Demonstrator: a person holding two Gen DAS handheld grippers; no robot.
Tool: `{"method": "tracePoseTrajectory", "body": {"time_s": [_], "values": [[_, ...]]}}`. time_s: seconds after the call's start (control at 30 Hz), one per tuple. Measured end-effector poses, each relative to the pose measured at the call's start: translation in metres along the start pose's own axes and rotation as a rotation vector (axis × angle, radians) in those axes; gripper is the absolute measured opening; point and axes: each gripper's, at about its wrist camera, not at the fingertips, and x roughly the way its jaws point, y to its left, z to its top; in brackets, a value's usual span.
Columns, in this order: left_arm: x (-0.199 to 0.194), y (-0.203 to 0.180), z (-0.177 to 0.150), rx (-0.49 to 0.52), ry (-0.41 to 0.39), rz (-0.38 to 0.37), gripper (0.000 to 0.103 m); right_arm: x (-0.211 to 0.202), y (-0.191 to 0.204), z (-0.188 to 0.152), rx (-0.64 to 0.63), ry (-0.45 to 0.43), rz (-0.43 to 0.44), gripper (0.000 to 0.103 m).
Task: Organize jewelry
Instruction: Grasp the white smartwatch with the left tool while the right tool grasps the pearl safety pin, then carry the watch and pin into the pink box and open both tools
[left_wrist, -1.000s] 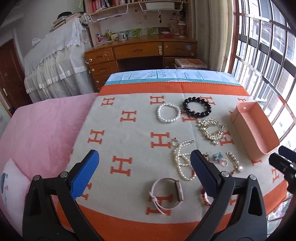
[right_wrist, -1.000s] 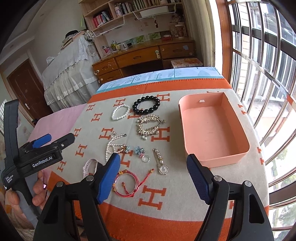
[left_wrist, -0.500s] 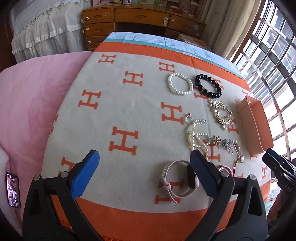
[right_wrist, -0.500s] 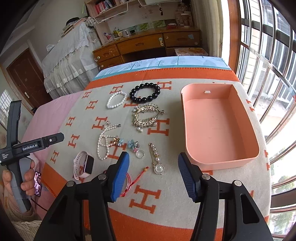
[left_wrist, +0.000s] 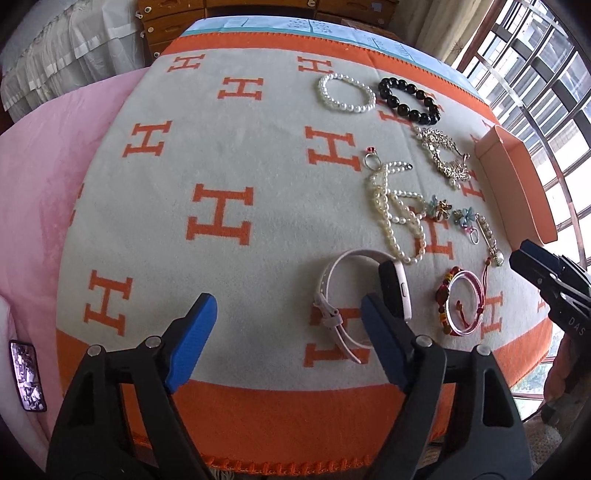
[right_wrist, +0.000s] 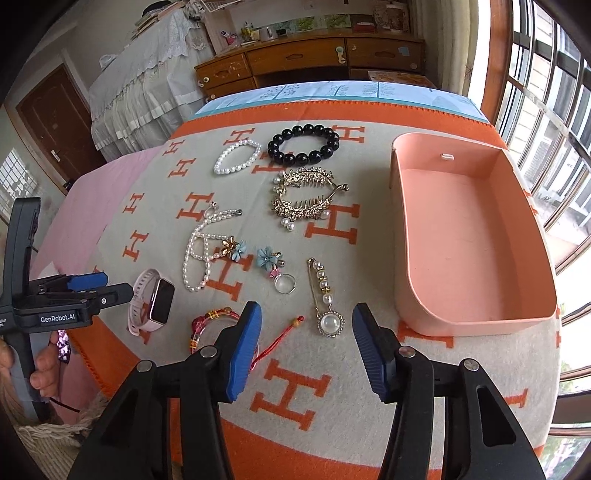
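Jewelry lies spread on an orange-and-cream blanket. An empty pink box stands at the right. My right gripper is open, low over the front, with a pearl pin brooch just ahead and a red string bracelet partly behind its left finger. My left gripper is open, and its right finger overlaps a pink smartwatch, which also shows in the right wrist view. Further back lie a pearl necklace, a gold hair comb, a black bead bracelet and a pearl bracelet.
Two flower earrings and a ring lie mid-blanket. A small ring sits by the necklace. A pink bed is on the left with a phone on it. A wooden desk is behind, windows at right.
Both grippers have moved lower and closer to the blanket. The left one has shifted toward the smartwatch. The right one's fingers stand closer together than a second ago.
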Motion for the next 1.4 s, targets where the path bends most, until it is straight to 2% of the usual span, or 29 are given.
{"method": "tracePoseTrajectory", "body": {"time_s": [0.07, 0.17, 0.43, 0.5, 0.57, 0.73, 0.8, 0.83, 0.87, 0.9, 1.07, 1.23, 1.4], "values": [[0.004, -0.003, -0.001, 0.003, 0.021, -0.005, 0.064, 0.007, 0.001, 0.003, -0.015, 0.012, -0.003, 0.046], [0.011, -0.008, -0.002, 0.006, 0.051, -0.013, 0.058, 0.019, 0.001, 0.009, -0.022, 0.042, -0.002, 0.039], [0.016, -0.018, -0.001, 0.028, 0.062, -0.007, 0.051, 0.047, -0.003, 0.026, -0.03, 0.115, -0.006, 0.034], [0.016, -0.019, 0.0, 0.029, 0.064, -0.003, 0.049, 0.053, -0.004, 0.029, -0.038, 0.138, -0.003, 0.027], [0.016, -0.018, -0.001, 0.031, 0.067, 0.001, 0.049, 0.057, -0.002, 0.031, -0.05, 0.148, -0.011, 0.024], [0.018, -0.023, -0.001, 0.059, 0.079, 0.029, 0.048, 0.061, 0.005, 0.036, -0.088, 0.176, -0.032, 0.024], [0.018, -0.025, -0.001, 0.071, 0.07, 0.046, 0.031, 0.062, 0.007, 0.036, -0.099, 0.178, -0.044, 0.017], [0.017, -0.026, -0.001, 0.076, 0.069, 0.044, 0.014, 0.062, 0.007, 0.036, -0.099, 0.178, -0.043, 0.011], [0.017, -0.027, 0.0, 0.074, 0.072, 0.04, 0.007, 0.061, 0.006, 0.035, -0.094, 0.179, -0.035, 0.008], [0.017, -0.027, 0.0, 0.069, 0.069, 0.04, 0.007, 0.06, 0.005, 0.035, -0.086, 0.177, -0.027, 0.008], [0.006, -0.031, 0.0, 0.065, 0.023, 0.026, 0.007, 0.042, -0.004, 0.033, -0.021, 0.117, 0.02, 0.007], [-0.025, -0.039, 0.012, 0.075, -0.054, 0.0, 0.006, -0.003, -0.019, 0.037, 0.036, -0.007, 0.057, 0.007], [-0.058, -0.072, 0.033, 0.124, -0.132, -0.043, 0.006, -0.043, -0.055, 0.041, 0.122, -0.132, 0.023, 0.007]]}}
